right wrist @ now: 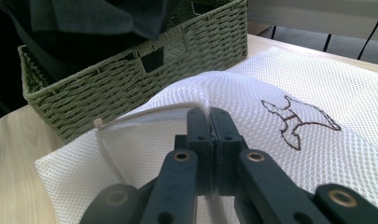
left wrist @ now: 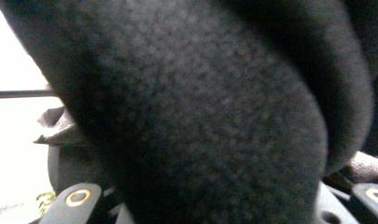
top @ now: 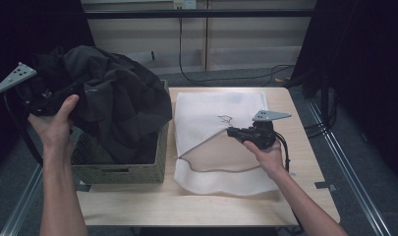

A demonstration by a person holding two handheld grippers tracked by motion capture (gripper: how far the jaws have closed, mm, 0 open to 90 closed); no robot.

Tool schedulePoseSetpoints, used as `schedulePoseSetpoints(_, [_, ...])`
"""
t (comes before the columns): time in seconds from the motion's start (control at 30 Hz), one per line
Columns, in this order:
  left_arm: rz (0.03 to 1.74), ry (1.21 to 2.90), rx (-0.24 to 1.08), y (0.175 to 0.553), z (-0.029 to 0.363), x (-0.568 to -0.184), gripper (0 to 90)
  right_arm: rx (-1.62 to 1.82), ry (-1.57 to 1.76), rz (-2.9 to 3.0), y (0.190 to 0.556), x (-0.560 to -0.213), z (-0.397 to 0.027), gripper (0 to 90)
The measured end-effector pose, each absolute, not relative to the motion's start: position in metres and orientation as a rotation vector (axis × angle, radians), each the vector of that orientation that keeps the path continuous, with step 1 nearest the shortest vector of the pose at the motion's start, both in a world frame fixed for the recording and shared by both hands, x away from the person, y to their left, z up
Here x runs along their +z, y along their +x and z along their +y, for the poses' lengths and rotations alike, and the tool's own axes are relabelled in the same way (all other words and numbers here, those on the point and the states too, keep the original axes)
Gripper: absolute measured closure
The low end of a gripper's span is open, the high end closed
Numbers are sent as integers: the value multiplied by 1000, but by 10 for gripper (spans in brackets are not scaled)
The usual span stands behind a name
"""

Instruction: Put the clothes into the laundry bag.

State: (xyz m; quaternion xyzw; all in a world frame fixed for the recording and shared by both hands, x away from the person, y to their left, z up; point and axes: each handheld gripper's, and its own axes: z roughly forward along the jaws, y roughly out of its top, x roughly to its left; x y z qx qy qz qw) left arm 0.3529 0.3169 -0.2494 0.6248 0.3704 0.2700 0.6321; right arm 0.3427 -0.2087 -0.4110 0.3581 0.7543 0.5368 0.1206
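Right gripper: jaws pinched on mesh bag edge. Left gripper, 9 o'clock: holds dark cloth over basket; jaw state cannot tell.

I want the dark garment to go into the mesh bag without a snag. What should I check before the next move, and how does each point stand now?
1. Right tongs clamped on the white mesh bag's opening edge: ok.
2. Bag mouth lifted open: ok, the upper layer is pulled up off the lower.
3. Left tongs gripping the dark garment: cannot tell; fabric covers the jaws.
4. Garment clear of the woven basket: not ok, it still drapes into it.
5. Bag lying flat on the table: ok.
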Motion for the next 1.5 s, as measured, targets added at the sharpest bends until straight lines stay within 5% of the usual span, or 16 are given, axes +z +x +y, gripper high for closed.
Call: schedulePoseSetpoints(1.5, [435,1512,472,325,175,-187,716,1609,1055,2208,347,-412,-211,885])
